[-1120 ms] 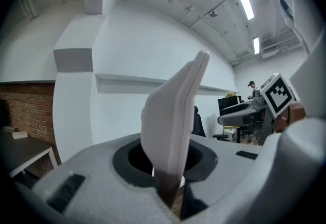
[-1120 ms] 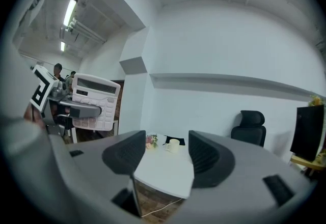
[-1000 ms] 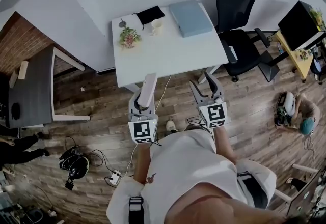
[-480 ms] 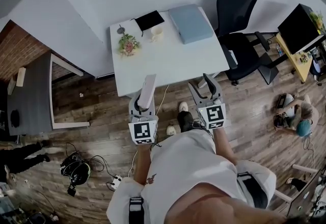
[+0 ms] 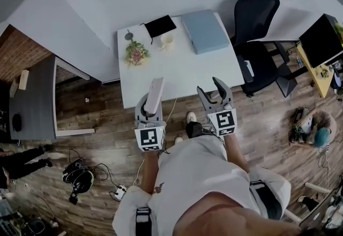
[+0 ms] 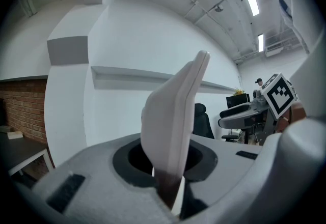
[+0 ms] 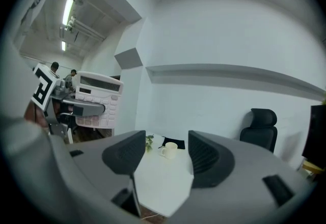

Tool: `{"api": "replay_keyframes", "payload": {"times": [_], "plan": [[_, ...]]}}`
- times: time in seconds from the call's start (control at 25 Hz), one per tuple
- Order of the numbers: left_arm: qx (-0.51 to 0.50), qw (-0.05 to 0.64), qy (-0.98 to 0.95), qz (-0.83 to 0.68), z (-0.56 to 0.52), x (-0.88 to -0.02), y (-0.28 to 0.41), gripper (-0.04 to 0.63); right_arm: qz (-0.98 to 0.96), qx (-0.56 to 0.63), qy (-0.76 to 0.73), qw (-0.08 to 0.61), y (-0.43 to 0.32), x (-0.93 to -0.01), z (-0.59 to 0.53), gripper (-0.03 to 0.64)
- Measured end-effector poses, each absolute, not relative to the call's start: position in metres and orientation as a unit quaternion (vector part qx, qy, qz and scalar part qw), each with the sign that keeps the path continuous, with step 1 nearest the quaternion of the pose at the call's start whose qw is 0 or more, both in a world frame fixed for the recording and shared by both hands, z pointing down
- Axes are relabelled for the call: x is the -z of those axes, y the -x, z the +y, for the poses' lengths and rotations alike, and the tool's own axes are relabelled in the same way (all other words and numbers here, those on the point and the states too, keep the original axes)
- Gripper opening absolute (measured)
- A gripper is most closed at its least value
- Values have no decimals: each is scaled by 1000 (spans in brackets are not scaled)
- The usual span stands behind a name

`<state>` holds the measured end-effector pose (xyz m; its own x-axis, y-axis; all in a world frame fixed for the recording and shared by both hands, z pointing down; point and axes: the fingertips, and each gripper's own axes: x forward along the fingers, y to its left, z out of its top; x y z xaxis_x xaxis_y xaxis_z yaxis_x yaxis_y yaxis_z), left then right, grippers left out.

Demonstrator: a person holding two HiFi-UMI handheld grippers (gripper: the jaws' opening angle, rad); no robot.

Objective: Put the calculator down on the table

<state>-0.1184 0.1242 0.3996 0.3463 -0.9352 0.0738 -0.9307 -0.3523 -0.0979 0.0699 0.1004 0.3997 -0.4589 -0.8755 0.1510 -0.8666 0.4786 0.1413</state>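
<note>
My left gripper [image 5: 151,105] is shut on a white calculator [image 5: 156,90], which stands on edge between the jaws and reaches over the near edge of the white table [image 5: 198,68]. In the left gripper view the calculator [image 6: 175,121] rises edge-on from between the jaws. In the right gripper view the calculator's [image 7: 99,100] keys face the camera. My right gripper [image 5: 210,87] hangs beside it at the table's near edge, open, with nothing between its jaws [image 7: 163,159].
At the table's far side are a small plant [image 5: 136,52], a black notebook [image 5: 159,26], a white cup [image 5: 167,41] and a grey-blue folder [image 5: 204,31]. A black office chair [image 5: 262,31] stands right of the table. A dark desk [image 5: 32,95] stands at the left.
Both grippers have moved forward to the table's near edge, the calculator still in the left one. The person has stepped forward too.
</note>
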Motion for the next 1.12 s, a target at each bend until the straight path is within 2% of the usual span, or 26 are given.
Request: {"api": "replay_keyframes", "payload": {"times": [1.12], "plan": [[87, 20, 788, 609, 2, -392, 61, 78, -894, 5, -439, 86, -110, -397, -32, 258]]}}
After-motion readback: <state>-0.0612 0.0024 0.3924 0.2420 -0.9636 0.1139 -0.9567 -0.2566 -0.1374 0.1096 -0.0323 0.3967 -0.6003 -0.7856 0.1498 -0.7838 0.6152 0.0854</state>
